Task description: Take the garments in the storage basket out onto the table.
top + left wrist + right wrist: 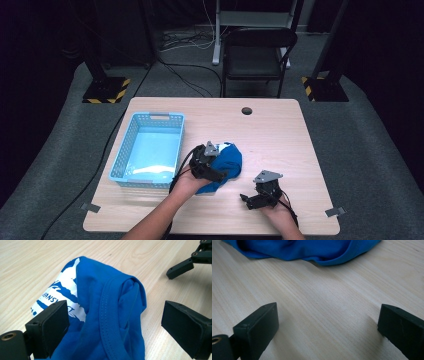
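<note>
We judge work early: crumpled blue cotton T-shirt with white print (pixel 227 165) on wooden table (pixel 280 130), beside empty light-blue plastic basket (pixel 150 150). Our left gripper (pixel 115 322) spread around shirt, not clamped; right gripper (pixel 328 330) released over bare wood. Grasp, transfer left.

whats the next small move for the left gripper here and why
Probably close the left gripper on the blue shirt: its jaws stand open on either side of the bunched cloth. The light blue basket sits just left, likely where it goes.
</note>
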{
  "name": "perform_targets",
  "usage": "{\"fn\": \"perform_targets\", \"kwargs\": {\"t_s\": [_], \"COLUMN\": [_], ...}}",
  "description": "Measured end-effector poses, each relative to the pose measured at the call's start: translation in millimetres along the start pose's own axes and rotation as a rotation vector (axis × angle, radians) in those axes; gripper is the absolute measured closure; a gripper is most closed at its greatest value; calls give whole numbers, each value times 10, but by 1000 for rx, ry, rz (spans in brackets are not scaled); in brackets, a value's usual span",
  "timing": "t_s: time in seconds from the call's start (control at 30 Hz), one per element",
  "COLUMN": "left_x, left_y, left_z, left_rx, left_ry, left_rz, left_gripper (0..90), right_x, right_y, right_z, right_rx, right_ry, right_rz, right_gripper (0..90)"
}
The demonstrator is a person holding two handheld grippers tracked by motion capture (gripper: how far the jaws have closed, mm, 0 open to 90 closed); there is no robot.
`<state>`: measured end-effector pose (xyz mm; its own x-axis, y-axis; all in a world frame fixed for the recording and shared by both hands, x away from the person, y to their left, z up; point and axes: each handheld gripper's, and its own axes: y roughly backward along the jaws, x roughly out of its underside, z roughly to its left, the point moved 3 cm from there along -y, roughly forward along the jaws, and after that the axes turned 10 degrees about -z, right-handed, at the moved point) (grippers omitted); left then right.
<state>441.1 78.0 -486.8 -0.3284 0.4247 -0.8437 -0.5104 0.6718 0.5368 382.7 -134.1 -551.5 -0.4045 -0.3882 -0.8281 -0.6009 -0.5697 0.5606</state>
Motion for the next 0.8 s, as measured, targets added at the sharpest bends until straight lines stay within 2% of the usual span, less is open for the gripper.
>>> {"fn": "perform_targets", "kwargs": {"t_s": [0.4, 0.8], "left_x": [-105, -137], "left_y": [115, 303], "left_z": [-16, 106], "left_rx": [4, -20], "left_ry": [-12, 5], "left_rz": [-48, -86], "left_gripper": [73, 72], "right_x": [0, 0], "right_y": [0, 0], "right_z": [0, -1], "right_rx": [0, 1], "right_ry": [0, 0], "right_rz": [0, -1], "right_gripper": [26, 29]}}
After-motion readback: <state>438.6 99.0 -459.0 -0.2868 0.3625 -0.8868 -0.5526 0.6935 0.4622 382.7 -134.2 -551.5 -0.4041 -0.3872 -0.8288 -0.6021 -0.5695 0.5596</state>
